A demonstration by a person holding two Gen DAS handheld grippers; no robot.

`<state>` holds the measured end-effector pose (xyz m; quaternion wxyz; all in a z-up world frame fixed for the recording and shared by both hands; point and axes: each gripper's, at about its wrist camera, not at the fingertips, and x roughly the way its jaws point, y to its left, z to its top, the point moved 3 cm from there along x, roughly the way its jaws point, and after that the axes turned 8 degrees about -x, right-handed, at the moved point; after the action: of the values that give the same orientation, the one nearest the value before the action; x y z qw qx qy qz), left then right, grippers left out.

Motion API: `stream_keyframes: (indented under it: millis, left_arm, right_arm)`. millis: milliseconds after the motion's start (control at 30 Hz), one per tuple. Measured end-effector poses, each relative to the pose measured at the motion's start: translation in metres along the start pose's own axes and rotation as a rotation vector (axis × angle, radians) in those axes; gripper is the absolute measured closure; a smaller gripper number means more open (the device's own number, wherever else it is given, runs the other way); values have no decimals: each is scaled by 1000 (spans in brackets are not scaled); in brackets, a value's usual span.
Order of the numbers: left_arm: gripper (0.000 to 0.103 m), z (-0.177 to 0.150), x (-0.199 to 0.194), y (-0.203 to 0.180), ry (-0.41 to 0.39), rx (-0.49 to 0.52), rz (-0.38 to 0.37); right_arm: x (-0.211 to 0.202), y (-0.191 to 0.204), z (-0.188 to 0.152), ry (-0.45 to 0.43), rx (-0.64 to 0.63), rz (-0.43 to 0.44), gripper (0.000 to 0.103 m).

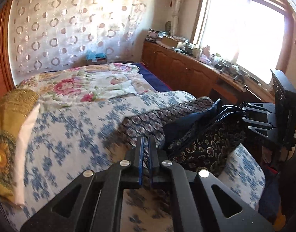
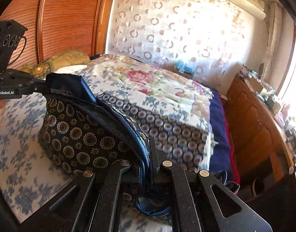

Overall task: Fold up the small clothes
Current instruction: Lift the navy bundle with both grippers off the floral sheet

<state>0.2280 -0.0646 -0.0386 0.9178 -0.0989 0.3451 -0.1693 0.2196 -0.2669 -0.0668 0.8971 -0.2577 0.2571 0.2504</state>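
The dark navy garment with gold medallion print (image 2: 78, 135) is lifted above the blue-flowered white bedsheet (image 1: 70, 131), stretched between the 2 grippers. The right gripper (image 2: 148, 154) is closed on its blue-piped edge. The left gripper (image 1: 146, 147) has its fingers almost together with a fabric edge between them, and in the right wrist view it pinches the navy corner. I judge that no fold is finished yet; the garment must first be laid flat.
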Motion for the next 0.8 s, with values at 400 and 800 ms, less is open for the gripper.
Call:
stream_keyframes:
  millis: [400,800]
  left_arm:
    - [79,31,48,24,80,4,-11]
    - [78,25,103,15,190,8,-40]
  right_arm:
    - [84,-33,17,93,37,39,101]
    - [76,-79,11,100,183,-46,46]
